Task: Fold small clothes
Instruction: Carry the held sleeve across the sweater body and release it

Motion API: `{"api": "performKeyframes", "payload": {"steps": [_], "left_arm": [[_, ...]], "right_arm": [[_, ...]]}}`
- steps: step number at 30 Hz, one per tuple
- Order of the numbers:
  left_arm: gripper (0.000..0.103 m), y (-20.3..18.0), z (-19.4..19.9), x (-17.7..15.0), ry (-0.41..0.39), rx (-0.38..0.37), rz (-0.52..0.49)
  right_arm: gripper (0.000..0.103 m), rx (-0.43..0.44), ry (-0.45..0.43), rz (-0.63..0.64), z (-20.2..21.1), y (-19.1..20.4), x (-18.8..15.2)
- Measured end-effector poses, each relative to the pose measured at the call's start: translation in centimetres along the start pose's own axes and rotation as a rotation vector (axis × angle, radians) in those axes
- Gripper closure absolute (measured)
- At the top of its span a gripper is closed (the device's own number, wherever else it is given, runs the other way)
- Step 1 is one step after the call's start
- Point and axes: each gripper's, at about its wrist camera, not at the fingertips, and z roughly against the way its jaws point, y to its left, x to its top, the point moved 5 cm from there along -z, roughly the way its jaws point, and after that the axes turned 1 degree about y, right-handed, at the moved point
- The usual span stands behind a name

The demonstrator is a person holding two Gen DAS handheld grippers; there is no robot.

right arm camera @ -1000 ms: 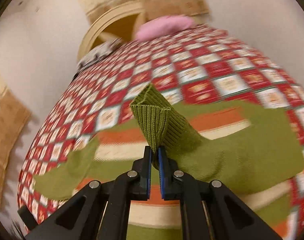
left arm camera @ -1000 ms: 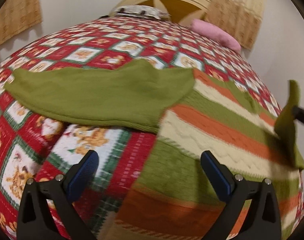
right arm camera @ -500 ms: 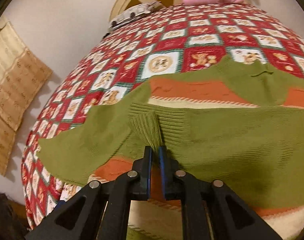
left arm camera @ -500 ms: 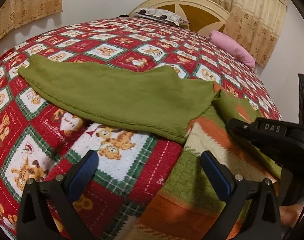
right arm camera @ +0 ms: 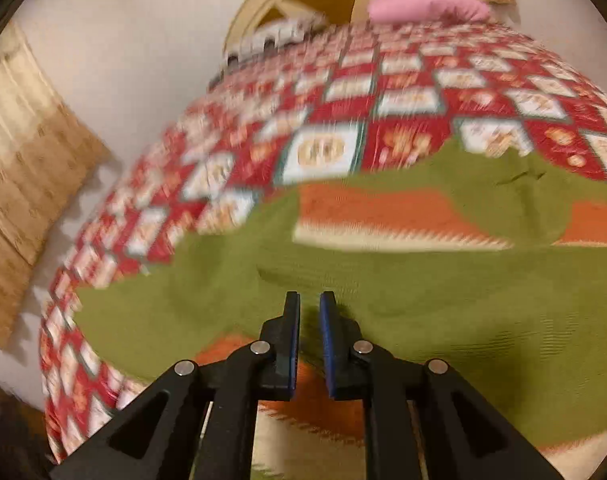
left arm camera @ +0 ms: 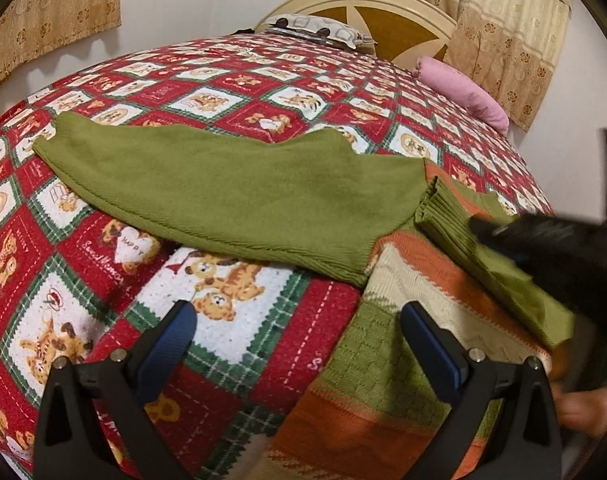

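A small striped sweater (left arm camera: pixel 387 364) in green, orange and cream lies flat on the bed. One plain green sleeve (left arm camera: pixel 231 192) stretches out to the left. The other sleeve (left arm camera: pixel 483 264) is folded across the body, its ribbed cuff near the collar. My left gripper (left arm camera: pixel 299 340) is open and empty, just above the quilt at the sweater's left edge. My right gripper (right arm camera: pixel 309 320) has its jaws a narrow gap apart over the folded green sleeve (right arm camera: pixel 443 300); the view is blurred. It shows as a dark blurred shape (left arm camera: pixel 551 248) in the left wrist view.
The bed is covered by a red, white and green patchwork quilt (left arm camera: pixel 207 344). A pink pillow (left arm camera: pixel 463 92) and a patterned pillow (left arm camera: pixel 315 30) lie by the cream headboard (left arm camera: pixel 383 12). Curtains hang on both sides.
My right gripper carried the sleeve cuff across the sweater body, laid it down, and its jaws have parted slightly off the cloth. The left gripper has stayed open.
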Motion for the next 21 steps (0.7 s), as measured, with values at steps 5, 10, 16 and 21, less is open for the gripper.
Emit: {"api": "performKeyframes", "payload": {"steps": [5,10,16,21], "left_arm": [[0.0,0.0,0.0,0.0,0.0,-0.001,0.006],[0.0,-0.1,-0.1,0.1,0.0,0.0,-0.003],[0.0,-0.2,-0.2,0.0,0.005,0.007,-0.012],[0.0,-0.3,-0.2,0.0,0.006,0.008,-0.012]], "right_arm": [[0.091,0.111,0.033,-0.002,-0.6,1.3,-1.4],[0.092,0.193,-0.013,-0.042,3.5,0.2,-1.1],[0.091,-0.181,-0.168,-0.003,11.7,-8.8,-2.4],[0.091,-0.342,-0.17,-0.105,17.5,-18.1,-5.6]]}}
